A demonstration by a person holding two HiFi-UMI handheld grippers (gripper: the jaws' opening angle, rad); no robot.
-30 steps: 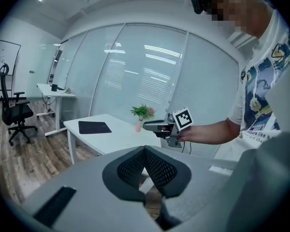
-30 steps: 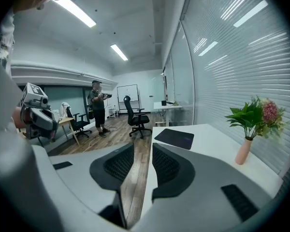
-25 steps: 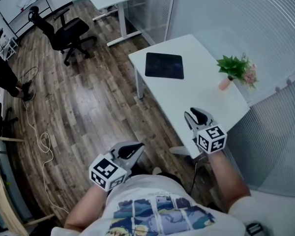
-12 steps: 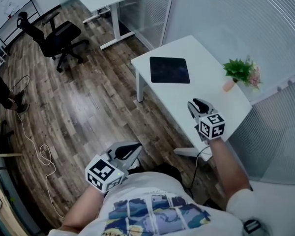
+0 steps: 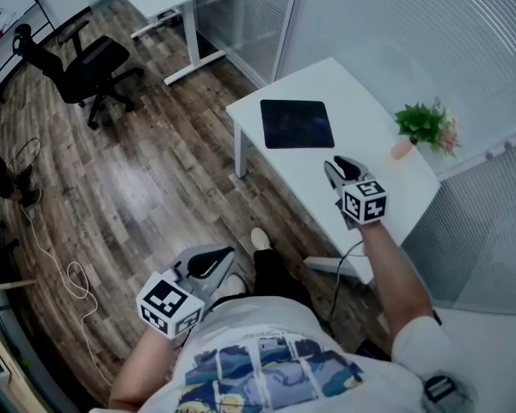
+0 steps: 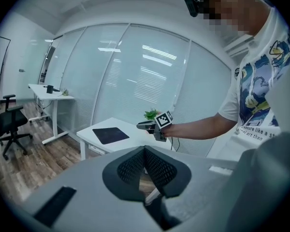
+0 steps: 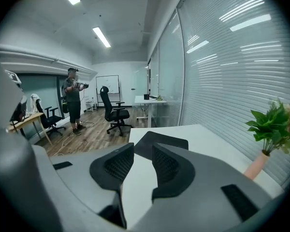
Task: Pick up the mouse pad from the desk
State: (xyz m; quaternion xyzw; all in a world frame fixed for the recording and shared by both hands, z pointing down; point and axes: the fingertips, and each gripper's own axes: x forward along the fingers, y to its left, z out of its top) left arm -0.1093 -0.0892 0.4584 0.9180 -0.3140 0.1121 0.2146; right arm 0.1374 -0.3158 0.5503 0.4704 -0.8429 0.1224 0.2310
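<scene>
**Pad flat on surface — not gripped**

Found mouse pad (image 5: 297,124) lying flat near far left corner of white surface (image 5: 370,119), untouched. Found right gripper (image 5: 337,169) over surface, pointed at pad but well apart from it, jaws parted and empty. Noted left gripper (image 5: 208,261) low over wood floor (image 5: 146,170), off surface — jaws closed together on nothing. Logged potted plant (image 5: 423,126) at right edge.

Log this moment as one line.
stage: pre-grasp | right gripper: open, empty, over desk | left gripper: shut, empty | mouse pad: flat on desk, untouched
</scene>
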